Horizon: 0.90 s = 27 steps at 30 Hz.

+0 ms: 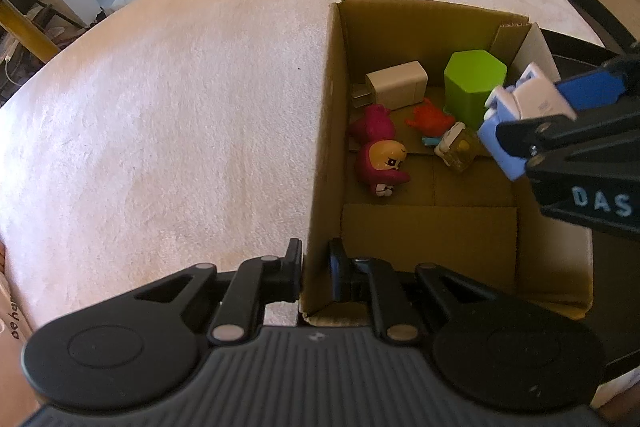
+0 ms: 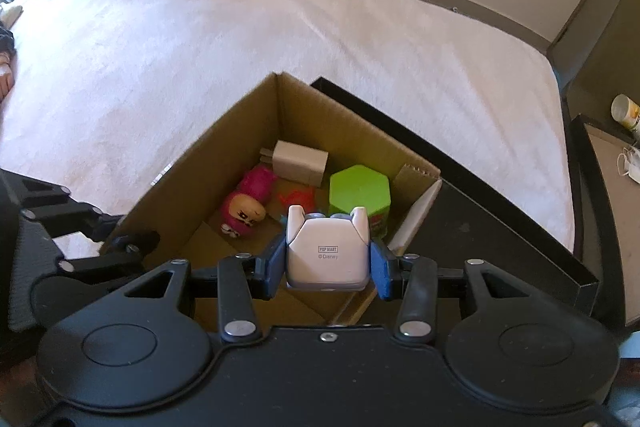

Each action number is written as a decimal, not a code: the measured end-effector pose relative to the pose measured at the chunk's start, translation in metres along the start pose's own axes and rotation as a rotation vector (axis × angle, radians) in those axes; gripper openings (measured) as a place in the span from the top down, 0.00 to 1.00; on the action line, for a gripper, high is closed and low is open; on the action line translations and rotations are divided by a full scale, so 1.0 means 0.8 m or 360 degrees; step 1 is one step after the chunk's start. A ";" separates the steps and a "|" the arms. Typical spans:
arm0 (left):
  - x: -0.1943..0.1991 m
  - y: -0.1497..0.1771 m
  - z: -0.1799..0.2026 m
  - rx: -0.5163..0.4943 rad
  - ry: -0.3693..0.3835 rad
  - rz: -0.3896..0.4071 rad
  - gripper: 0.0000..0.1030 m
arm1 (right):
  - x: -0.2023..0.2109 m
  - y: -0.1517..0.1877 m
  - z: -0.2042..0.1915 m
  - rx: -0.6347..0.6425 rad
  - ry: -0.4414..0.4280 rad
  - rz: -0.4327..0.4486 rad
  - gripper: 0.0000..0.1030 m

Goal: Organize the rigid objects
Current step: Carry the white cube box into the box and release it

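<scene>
The step in hand, as I judge it, is setting the white and blue toy figure [image 2: 328,255] down into the cardboard box [image 2: 240,131], which sits on the bed [image 2: 200,39]. The right gripper [image 2: 329,269] has its jaws clamped on the toy's two sides, blue pads pressed flat against it, and holds it above the near right part of the box. The left gripper [image 1: 315,267] has its jaws pinched shut on the box's near wall, one finger outside and one inside, which steadies the carton.

To do it well, keep that left pinch firm so the light box does not slide on the soft cover. Lower the toy straight down rather than dropping it from height, and aim for the bare cardboard floor directly beneath the jaws. Ahead of the jaws the space is crowded: the green hexagonal container [image 2: 359,191] lies just beyond the toy, the pink doll [image 2: 244,209] ahead and to the left, the white charger block [image 2: 300,163] farther ahead near the back corner, and a small orange piece [image 1: 428,117] between them. Release only once the base rests.

The toy is a hard, glossy, boxy figure with rounded corners, two short ear-like stubs pointing away from the jaws, and small printed lettering on its pale underside.
</scene>
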<state>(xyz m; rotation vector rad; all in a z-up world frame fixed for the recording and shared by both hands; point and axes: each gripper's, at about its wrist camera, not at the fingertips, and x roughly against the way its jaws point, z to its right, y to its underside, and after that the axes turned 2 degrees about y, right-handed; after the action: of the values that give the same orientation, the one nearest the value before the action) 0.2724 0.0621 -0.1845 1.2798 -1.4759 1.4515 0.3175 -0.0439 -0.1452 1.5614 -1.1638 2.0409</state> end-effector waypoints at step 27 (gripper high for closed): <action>0.001 -0.002 0.009 -0.0027 -0.0072 -0.0005 0.88 | 0.023 0.037 0.055 -0.0100 0.0070 0.0030 0.59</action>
<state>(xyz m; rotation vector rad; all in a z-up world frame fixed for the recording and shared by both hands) 0.2749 0.0552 -0.1838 1.3122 -1.5119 1.4134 0.3193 -0.0995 -0.1371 1.4739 -1.2187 2.0198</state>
